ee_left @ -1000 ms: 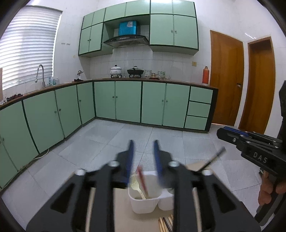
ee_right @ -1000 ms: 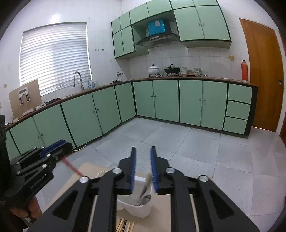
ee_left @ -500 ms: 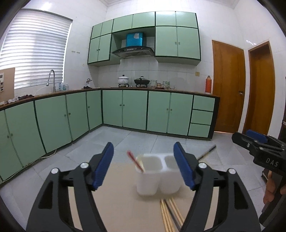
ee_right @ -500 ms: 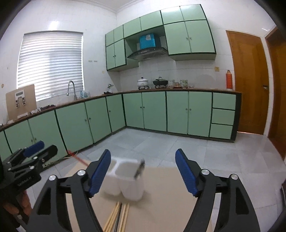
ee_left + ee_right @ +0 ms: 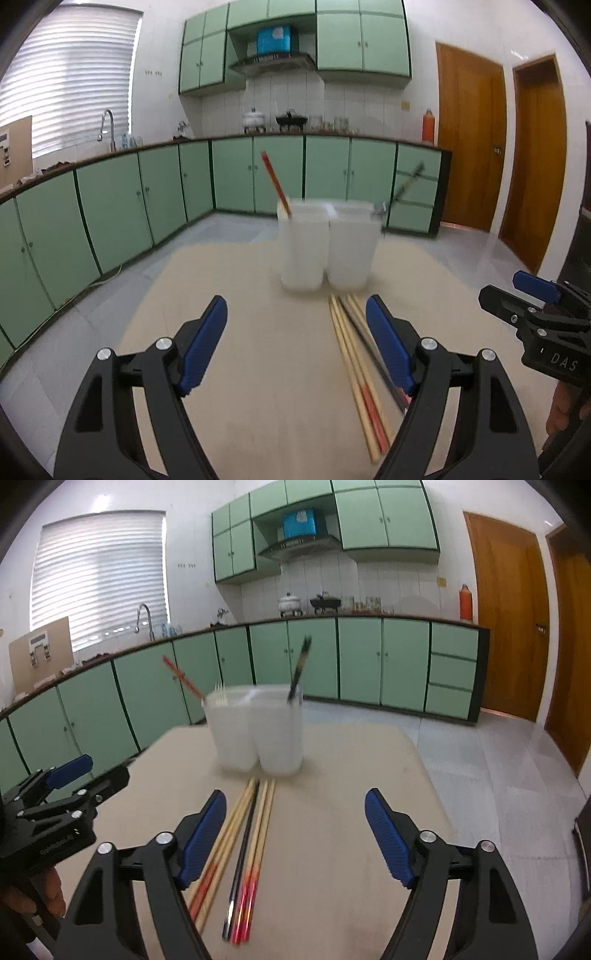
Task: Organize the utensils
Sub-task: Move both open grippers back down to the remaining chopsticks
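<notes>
A white two-compartment utensil holder point(image 5: 325, 245) point(image 5: 258, 731) stands on the beige table. A red-ended chopstick point(image 5: 275, 182) point(image 5: 183, 677) leans out of its left compartment and a dark chopstick point(image 5: 406, 184) point(image 5: 300, 666) out of its right one. Several chopsticks point(image 5: 360, 365) point(image 5: 243, 845) lie in a bundle on the table in front of the holder. My left gripper point(image 5: 295, 339) is open and empty, with the bundle by its right finger. My right gripper point(image 5: 295, 830) is open and empty, with the bundle by its left finger.
The beige table point(image 5: 269, 369) point(image 5: 332, 775) ends just behind the holder, with grey tiled floor beyond. Green kitchen cabinets point(image 5: 147, 192) run along the walls. Wooden doors point(image 5: 472, 144) stand at the right. Each gripper shows at the edge of the other's view.
Both grippers opened from shut, drew back from the holder and dropped lower toward the table. One chopstick now stands in each compartment. The bundle on the table came into view.
</notes>
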Demonstrator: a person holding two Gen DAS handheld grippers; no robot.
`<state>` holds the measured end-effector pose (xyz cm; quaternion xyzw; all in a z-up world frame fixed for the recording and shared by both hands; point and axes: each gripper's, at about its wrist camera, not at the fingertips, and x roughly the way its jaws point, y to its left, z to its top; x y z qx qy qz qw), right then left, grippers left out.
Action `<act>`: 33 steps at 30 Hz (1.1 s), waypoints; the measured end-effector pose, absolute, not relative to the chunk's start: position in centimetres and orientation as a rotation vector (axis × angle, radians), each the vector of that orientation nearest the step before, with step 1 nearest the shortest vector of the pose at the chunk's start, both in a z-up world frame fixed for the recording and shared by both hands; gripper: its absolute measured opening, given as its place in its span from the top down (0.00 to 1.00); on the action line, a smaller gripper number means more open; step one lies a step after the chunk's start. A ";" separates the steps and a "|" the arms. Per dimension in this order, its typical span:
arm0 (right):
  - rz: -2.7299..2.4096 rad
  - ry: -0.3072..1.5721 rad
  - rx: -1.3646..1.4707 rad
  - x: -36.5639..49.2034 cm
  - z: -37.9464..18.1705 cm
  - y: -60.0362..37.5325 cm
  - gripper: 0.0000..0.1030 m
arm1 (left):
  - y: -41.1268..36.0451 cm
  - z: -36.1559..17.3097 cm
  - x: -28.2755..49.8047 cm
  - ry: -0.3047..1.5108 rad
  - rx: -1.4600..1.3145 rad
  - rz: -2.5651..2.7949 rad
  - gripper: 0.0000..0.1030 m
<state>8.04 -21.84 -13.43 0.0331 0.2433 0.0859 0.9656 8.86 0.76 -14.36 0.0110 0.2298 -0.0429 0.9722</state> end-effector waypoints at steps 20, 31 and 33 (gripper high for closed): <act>0.253 0.748 0.018 3.5 -20.9 -19.7 0.62 | 0.6 -20.7 5.6 0.668 0.004 -0.113 0.31; 0.243 0.786 0.001 3.9 -21.9 -18.8 0.65 | -0.5 -21.8 6.0 0.723 0.013 -0.140 0.31; 0.239 0.792 -0.002 4.1 -22.1 -18.7 0.66 | -0.6 -22.0 6.1 0.730 0.014 -0.142 0.31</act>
